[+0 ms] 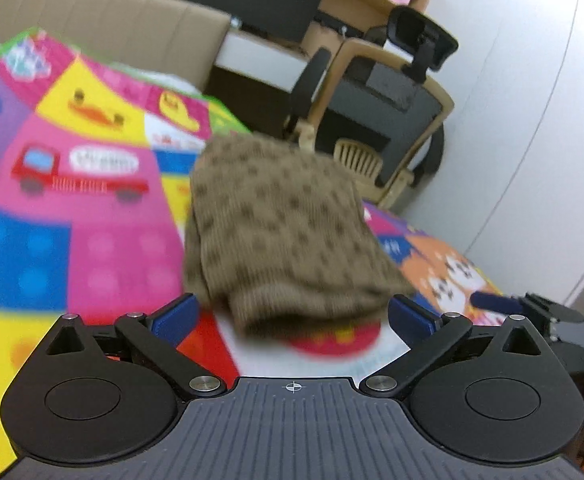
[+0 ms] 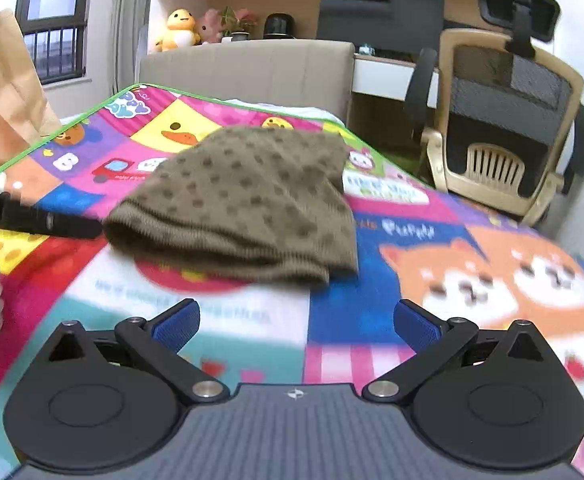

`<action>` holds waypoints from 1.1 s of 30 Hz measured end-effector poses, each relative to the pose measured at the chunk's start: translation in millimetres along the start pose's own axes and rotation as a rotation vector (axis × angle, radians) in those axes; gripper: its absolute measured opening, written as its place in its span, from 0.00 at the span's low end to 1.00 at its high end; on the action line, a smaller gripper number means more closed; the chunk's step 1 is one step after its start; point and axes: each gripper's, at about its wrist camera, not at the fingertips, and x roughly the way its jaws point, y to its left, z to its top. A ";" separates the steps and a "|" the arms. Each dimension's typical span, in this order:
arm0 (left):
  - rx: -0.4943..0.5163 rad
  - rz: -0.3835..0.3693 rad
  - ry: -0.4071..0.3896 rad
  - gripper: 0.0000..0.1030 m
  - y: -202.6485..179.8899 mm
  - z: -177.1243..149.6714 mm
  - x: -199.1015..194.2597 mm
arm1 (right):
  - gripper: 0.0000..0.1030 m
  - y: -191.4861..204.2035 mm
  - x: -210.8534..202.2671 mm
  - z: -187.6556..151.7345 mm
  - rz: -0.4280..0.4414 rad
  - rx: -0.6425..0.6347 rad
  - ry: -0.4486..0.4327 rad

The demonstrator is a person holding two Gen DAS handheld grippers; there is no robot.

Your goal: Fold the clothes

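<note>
left wrist view: folded brown sweater (image 1: pixel 284 232) on play mat (image 1: pixel 52 240); both grippers' jaws spread, empty.

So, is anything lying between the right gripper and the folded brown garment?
No. In the right wrist view only bare play mat separates the open right gripper from the folded brown garment.

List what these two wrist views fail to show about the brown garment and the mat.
- Brown garment, left wrist view: motion blur hides its layers, and its near hem dips between the open fingers of the left gripper.
- Garment underside, right wrist view: hidden by its own top layer.
- Mat lettering: blurred, unreadable.
- Right gripper: open, holding nothing.
</note>
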 end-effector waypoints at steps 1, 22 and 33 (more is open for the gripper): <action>-0.001 0.017 -0.004 1.00 -0.4 -2.3 -1.9 | 1.00 -1.8 -5.6 -2.3 0.013 0.012 -0.014; 0.220 0.297 0.058 1.00 -76.6 -27.4 15.1 | 1.00 -20.5 37.9 7.3 -0.033 -0.015 0.137; 0.186 0.412 0.111 1.00 -70.8 -29.0 34.7 | 1.00 -31.9 54.4 10.9 -0.003 0.040 0.159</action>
